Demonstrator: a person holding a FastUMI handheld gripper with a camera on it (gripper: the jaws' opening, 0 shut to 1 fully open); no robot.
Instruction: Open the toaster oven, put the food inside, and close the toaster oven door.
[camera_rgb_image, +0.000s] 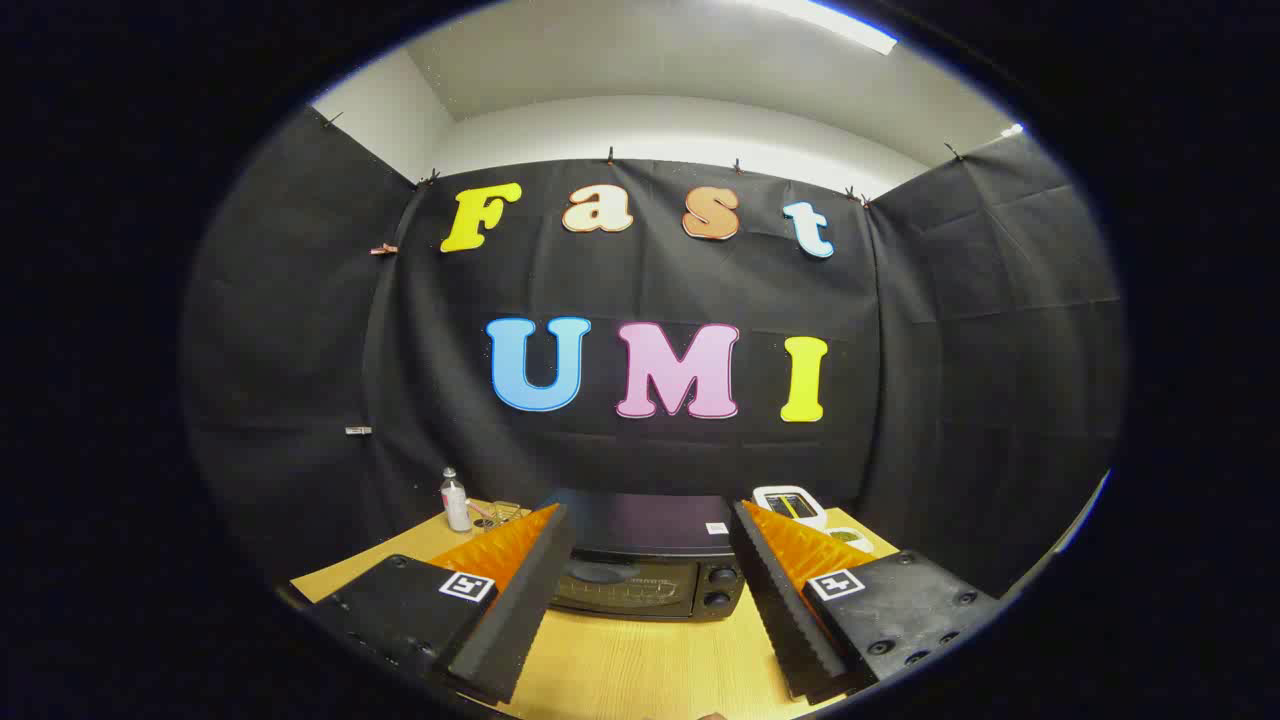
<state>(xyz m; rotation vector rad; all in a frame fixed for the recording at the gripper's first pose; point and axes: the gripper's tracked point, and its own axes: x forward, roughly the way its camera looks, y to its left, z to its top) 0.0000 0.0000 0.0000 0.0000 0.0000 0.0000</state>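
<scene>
My claw (650, 560) stood open, 2 fingers spread, nothing held. Toaster oven (650, 570) sat lower centre of frame, beyond fingertips, door closed. Held back, presumably for handle approach. Food not identifiable.

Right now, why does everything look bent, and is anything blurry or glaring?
Gripper view: fisheye bending curves the table edges; bright ceiling light glares overhead; toaster oven, beyond the open claw, sits dim but sharp; nothing looks blurred.

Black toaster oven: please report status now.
Tool open, holding nothing. Black toaster oven just ahead of fingers, door shut. Path between looks free; small white bottle stands aside.
</scene>
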